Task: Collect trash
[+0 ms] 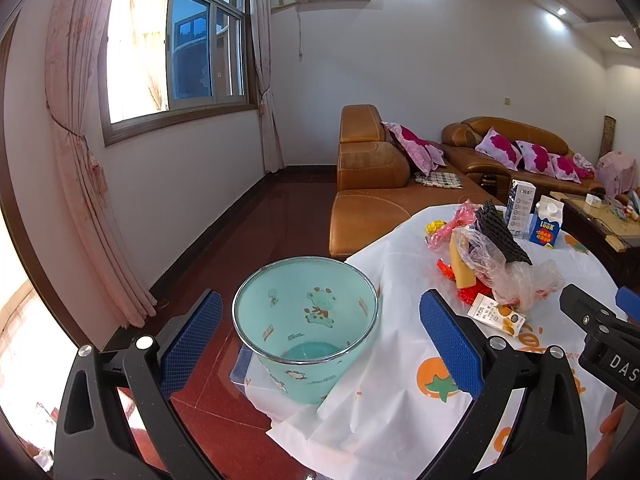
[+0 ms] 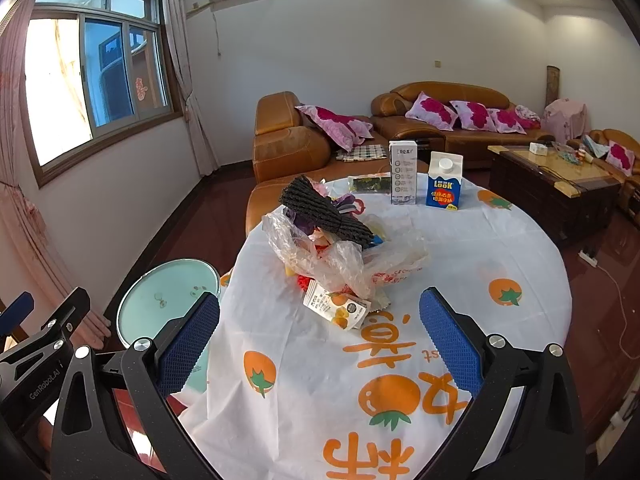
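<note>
A pile of trash [image 2: 332, 240] lies on the round table's white cloth [image 2: 460, 248]: clear plastic bags, a black mesh pad [image 2: 324, 210], red and yellow wrappers, and a small white snack packet [image 2: 336, 306] nearest me. The pile also shows in the left wrist view [image 1: 492, 264]. A teal bin [image 1: 306, 324] with a cartoon print stands empty on the floor beside the table's left edge; it shows in the right wrist view too [image 2: 160, 300]. My left gripper [image 1: 320, 336] is open around the bin's width, empty. My right gripper [image 2: 320, 336] is open and empty, short of the snack packet.
A blue LOOK carton [image 2: 444, 184] and a white box [image 2: 403, 172] stand upright at the table's far side, with a dark green packet [image 2: 368, 182] lying beside them. Brown leather sofas [image 2: 288, 144] and a wooden coffee table [image 2: 552, 176] stand beyond. The floor is dark red.
</note>
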`<action>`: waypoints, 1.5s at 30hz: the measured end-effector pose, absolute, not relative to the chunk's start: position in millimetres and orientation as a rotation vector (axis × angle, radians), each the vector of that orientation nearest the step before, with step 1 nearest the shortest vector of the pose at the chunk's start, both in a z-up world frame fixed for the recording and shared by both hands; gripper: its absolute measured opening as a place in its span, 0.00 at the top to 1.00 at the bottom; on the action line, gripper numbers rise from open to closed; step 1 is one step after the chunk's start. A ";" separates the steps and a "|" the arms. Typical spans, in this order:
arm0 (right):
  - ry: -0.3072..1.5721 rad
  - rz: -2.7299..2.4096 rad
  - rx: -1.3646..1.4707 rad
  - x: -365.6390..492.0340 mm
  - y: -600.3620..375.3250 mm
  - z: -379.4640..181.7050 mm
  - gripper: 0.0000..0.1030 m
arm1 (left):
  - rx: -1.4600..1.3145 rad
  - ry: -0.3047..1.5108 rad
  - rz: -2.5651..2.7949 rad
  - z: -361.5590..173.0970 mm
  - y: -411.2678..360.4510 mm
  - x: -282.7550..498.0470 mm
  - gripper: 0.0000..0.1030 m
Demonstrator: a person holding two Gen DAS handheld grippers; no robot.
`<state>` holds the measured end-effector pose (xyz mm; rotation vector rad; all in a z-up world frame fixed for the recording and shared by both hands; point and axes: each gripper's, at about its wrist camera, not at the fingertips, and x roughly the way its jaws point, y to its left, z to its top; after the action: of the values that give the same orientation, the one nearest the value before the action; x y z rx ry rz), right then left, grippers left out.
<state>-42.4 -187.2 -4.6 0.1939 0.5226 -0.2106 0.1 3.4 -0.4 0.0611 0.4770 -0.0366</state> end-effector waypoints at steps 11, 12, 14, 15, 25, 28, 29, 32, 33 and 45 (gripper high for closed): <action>0.519 -0.211 0.196 -42.7 -185.1 -4.0 0.04 | 0.061 0.478 -0.041 -0.9 2.3 0.7 0.06; 0.517 -0.211 0.197 -43.4 -185.6 -3.9 0.04 | 0.061 0.477 -0.041 -0.9 1.9 0.6 0.06; 0.518 -0.210 0.196 -43.2 -185.8 -4.3 0.04 | 0.059 0.478 -0.042 -0.4 1.5 -0.3 0.06; 0.518 -0.210 0.196 -43.2 -185.9 -4.4 0.04 | 0.059 0.477 -0.040 -0.8 3.8 0.7 0.06; 0.516 -0.209 0.198 -43.9 -185.1 -4.1 0.04 | 0.059 0.479 -0.042 -1.6 1.1 -0.5 0.06; 0.516 -0.207 0.198 -43.8 -184.7 -3.6 0.04 | 0.059 0.477 -0.040 -1.6 3.3 0.6 0.06; 0.515 -0.207 0.199 -44.0 -184.3 -3.8 0.04 | 0.059 0.478 -0.039 -1.8 2.9 0.4 0.06; 0.515 -0.207 0.200 -44.0 -184.5 -3.8 0.04 | 0.059 0.479 -0.040 -2.3 1.2 -0.3 0.06; 0.514 -0.207 0.202 -44.1 -184.4 -3.7 0.04 | 0.058 0.479 -0.040 -2.5 0.6 -0.7 0.06; 0.511 -0.208 0.204 -45.0 -183.5 -4.4 0.04 | 0.060 0.478 -0.040 -1.7 3.6 0.6 0.06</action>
<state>-45.0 -183.5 -4.4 0.2039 0.5110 -0.2077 0.6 3.6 -1.7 0.0597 0.4779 -0.0398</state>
